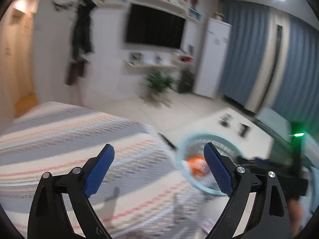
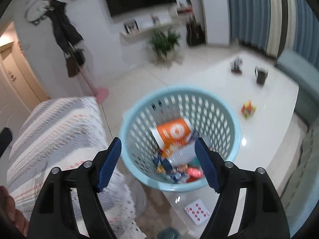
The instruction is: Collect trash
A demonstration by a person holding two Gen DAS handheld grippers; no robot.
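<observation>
We are looking down into blue basket (image 2: 229,123) on white table (image 2: 269,107), trash inside, orange pack (image 2: 172,130) on top. Drop step looking done. Right gripper (image 2: 157,161) and left gripper (image 1: 159,171) both gaping wide, holding nothing, tilting down. Next we are hunting more trash: card (image 2: 197,213) lying below basket.

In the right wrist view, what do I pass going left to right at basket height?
Striped cover → blue basket with the orange packet inside → small colourful toy on the white table → teal seat at the right edge.
</observation>
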